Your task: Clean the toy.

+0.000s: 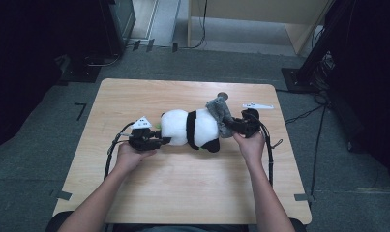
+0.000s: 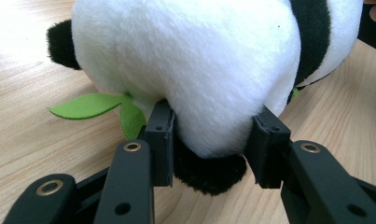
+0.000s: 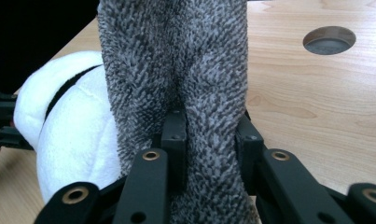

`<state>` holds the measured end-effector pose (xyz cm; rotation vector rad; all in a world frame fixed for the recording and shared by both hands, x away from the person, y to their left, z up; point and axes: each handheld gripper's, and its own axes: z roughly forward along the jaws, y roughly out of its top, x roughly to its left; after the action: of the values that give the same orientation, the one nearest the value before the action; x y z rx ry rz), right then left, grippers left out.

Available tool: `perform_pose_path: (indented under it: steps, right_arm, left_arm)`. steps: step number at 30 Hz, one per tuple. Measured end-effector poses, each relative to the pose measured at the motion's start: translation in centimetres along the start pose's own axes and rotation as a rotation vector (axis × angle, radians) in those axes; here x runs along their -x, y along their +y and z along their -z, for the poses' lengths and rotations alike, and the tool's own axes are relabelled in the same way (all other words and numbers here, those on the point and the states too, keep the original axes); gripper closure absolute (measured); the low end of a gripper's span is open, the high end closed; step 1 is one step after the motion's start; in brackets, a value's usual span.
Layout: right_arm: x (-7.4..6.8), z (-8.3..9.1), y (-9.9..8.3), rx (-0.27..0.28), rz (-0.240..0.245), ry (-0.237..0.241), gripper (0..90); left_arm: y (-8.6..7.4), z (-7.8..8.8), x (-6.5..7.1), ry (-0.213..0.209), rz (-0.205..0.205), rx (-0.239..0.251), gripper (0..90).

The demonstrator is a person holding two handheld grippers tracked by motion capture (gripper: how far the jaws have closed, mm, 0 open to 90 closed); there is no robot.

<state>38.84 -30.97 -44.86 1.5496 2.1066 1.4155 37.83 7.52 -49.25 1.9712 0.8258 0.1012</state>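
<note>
The plush panda (image 1: 191, 128) lay mid-table in the high view's centre, with a grey cloth (image 1: 219, 112) draped at its right end. The left gripper (image 1: 159, 140) pinched the panda's white left end; the right gripper (image 1: 232, 124) clamped the cloth. Judging by this, both grips were made and the dressing or undressing remained.

We cannot see the panda toy's (image 1: 192, 128) face in the high view: a grey cloth (image 1: 220, 115) covers that end. In the right hand-held gripper (image 3: 209, 135) view the cloth runs off the top and bottom edges. In the left hand-held gripper (image 2: 213, 140) view the panda is cut off at the top. The worktop's (image 1: 183, 183) near edge hides behind the forearms.
</note>
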Motion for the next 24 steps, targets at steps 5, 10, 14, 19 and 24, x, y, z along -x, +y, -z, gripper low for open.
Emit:
perform_pose_path:
  steps: [5, 10, 14, 19, 24]
  right_arm:
    - [0.3, -0.1, -0.1, 0.008, -0.027, 0.007, 67.5]
    - [0.4, -0.2, -0.2, 0.004, -0.045, 0.02, 72.6]
    - [0.7, -0.3, -0.7, 0.022, -0.028, 0.013, 74.0]
    - [1.3, -0.8, -1.4, -0.032, -0.038, -0.027, 74.7]
    - [1.8, -1.8, -2.2, -0.099, -0.05, -0.051, 75.0]
  left_arm:
    - [0.0, 0.0, 0.0, -0.002, 0.01, 0.003, 58.0]
    - [0.0, -0.1, 0.0, 0.001, 0.007, 0.004, 57.8]
    - [-0.1, -0.1, 0.1, 0.001, 0.01, 0.005, 57.4]
    - [-0.1, -0.1, 0.0, -0.002, 0.013, 0.005, 57.1]
    - [-0.1, 0.0, 0.1, -0.002, 0.015, 0.003, 57.0]
